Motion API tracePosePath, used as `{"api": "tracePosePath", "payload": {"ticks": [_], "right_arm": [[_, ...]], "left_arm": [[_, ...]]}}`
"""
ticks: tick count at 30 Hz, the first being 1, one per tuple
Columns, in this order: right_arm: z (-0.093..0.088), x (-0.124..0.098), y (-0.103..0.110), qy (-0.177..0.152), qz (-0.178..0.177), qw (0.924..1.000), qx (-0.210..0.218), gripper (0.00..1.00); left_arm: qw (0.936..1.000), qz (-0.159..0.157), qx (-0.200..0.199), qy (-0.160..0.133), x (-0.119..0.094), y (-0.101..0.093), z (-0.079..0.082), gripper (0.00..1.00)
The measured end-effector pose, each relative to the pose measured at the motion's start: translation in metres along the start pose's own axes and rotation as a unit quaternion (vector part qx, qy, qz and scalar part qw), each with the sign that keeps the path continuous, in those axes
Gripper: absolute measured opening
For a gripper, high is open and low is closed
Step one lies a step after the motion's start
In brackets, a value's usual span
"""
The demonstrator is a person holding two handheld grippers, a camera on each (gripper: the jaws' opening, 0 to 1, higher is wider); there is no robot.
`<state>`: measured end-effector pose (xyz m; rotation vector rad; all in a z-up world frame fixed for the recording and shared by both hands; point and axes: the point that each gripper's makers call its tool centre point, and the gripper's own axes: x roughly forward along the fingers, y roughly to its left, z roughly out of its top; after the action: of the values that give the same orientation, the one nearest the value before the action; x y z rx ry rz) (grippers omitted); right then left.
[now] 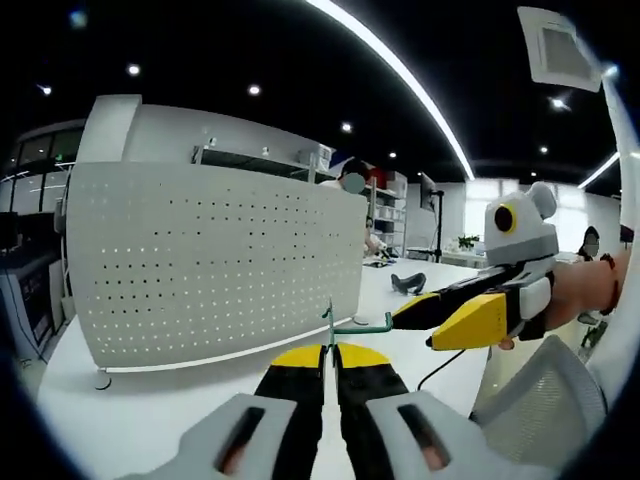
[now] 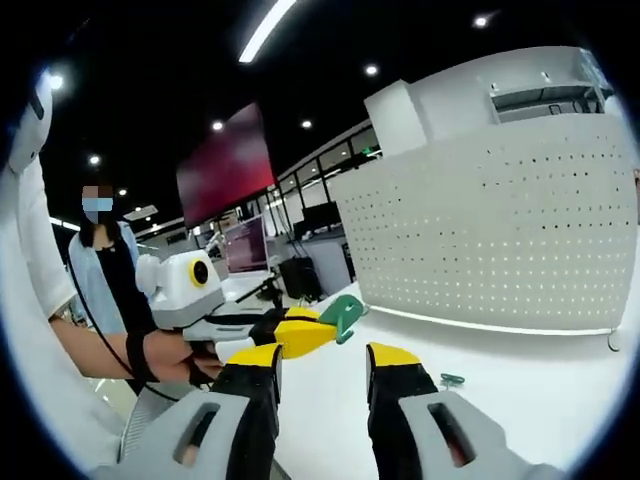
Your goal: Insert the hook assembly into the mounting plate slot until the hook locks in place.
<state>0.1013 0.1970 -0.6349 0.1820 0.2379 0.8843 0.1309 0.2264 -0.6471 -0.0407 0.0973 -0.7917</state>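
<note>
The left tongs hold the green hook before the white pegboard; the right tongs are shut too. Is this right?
No. The right tongs are open, as the right gripper view shows. The left tongs do hold the green hook before the white pegboard.

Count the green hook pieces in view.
2. One green hook piece is pinched in the left tool. A second green piece lies on the white table beside the open right tool. Others may be hidden.

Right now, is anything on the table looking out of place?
A small green part lies loose on the table, apart from the green hook shut in the left gripper; possibly dropped.
</note>
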Motion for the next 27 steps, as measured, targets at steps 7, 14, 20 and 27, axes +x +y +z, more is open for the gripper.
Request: {"api": "tracePosePath", "payload": {"ticks": [7,14,20,27], "right_arm": [[0.004,0.003,-0.001,-0.013,0.002,0.9998,0.018,0.23],[0.010,0.006,0.001,-0.028,0.009,0.9988,0.039,0.19],[0.013,0.005,-0.003,-0.038,0.003,0.9965,0.075,0.12],[0.009,0.005,-0.003,-0.029,0.002,0.9958,0.087,0.07]], "left_arm": [[0.9999,-0.009,0.009,-0.005,0.000,-0.007,0.001,0.03],[0.9996,-0.017,0.013,-0.020,-0.001,-0.014,0.007,0.03],[0.9991,-0.023,0.020,-0.030,0.000,-0.019,0.010,0.03],[0.9980,-0.032,0.032,-0.044,0.002,-0.025,0.016,0.03]]}}
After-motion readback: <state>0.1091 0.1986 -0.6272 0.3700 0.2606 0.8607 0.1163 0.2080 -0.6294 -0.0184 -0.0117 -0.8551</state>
